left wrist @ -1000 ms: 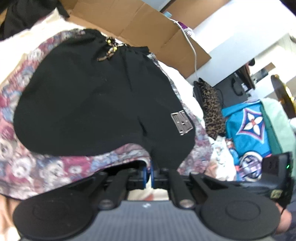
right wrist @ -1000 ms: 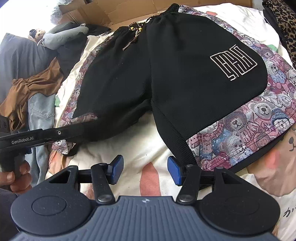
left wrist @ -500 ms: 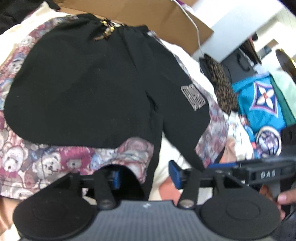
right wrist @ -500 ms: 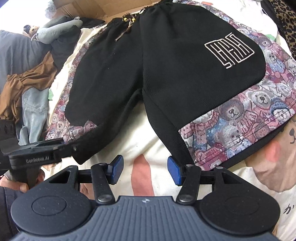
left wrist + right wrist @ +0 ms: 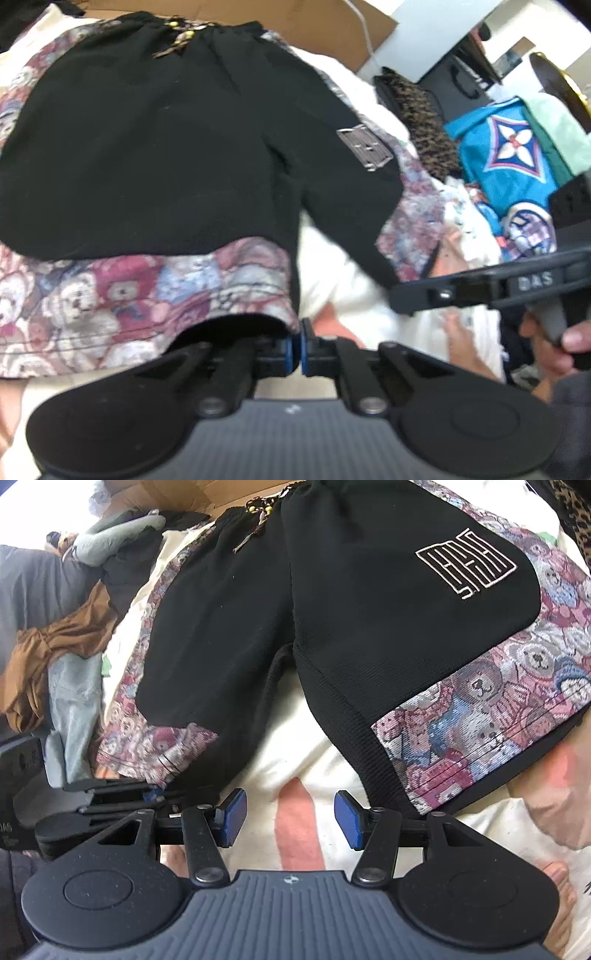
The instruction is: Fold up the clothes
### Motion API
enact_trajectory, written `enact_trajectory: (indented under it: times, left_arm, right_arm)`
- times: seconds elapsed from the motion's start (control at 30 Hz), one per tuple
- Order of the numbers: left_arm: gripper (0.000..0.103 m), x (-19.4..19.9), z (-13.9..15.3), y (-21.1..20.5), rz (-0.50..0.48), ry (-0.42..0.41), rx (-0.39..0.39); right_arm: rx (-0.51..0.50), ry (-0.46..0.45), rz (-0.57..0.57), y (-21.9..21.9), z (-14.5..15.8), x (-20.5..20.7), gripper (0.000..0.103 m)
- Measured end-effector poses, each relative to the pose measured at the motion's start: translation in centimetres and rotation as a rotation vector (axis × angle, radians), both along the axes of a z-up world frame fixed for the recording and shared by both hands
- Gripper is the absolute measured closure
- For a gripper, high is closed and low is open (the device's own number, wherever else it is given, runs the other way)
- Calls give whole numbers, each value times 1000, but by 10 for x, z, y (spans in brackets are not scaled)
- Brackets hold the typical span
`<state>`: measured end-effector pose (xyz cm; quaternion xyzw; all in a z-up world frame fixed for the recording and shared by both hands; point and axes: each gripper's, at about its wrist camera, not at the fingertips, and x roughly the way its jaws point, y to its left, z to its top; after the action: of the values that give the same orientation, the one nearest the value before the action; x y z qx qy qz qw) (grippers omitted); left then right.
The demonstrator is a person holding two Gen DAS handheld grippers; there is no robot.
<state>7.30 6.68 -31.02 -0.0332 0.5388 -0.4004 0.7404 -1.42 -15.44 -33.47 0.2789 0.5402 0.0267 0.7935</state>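
Black shorts (image 5: 351,609) with teddy-bear print panels and a white square logo lie spread flat on a cream bed sheet (image 5: 277,746), waistband at the far end. My left gripper (image 5: 298,347) is shut on the inner corner of the left leg's bear-print hem (image 5: 258,295). From the right wrist view it shows at the lower left (image 5: 151,794), under that hem. My right gripper (image 5: 290,821) stands open above the bare sheet between the two legs, just short of the right leg's hem (image 5: 461,746), with nothing between its pads. It appears side-on in the left wrist view (image 5: 402,299).
A cardboard box (image 5: 314,22) stands behind the waistband. To the right are a leopard-print cloth (image 5: 417,122) and a blue bag (image 5: 506,155). On the left lie a brown garment (image 5: 62,646), pale jeans (image 5: 74,701) and a grey plush toy (image 5: 118,535).
My left gripper let go of the black inner leg, opened, shifted onto the left leg's bear-print hem and shut again. The right gripper stayed open, almost in place.
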Motion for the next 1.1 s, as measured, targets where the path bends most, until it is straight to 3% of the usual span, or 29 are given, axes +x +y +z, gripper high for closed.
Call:
enact_trajectory:
  times: [0.27,0.37,0.53,0.73,1.1]
  left_arm:
    - [98,-8,4,-13,-7,60,-89]
    - [93,-8,-3,-15,7,89,-97]
    - [78,-11,-9,-15,-11,114,-74]
    - [77,-20,-4,19,-16,134,-43]
    - [76,5,18,130,302,41,76]
  right_arm:
    - [162,-1,-86,-4,-5,4,47]
    - [220,33,-116,-3,-16,7,47]
    - [239,85,-125,4,-36,12,47]
    - [273,108,-133,15,-52,14,47]
    - [420,146,-270,20,-82,9,47]
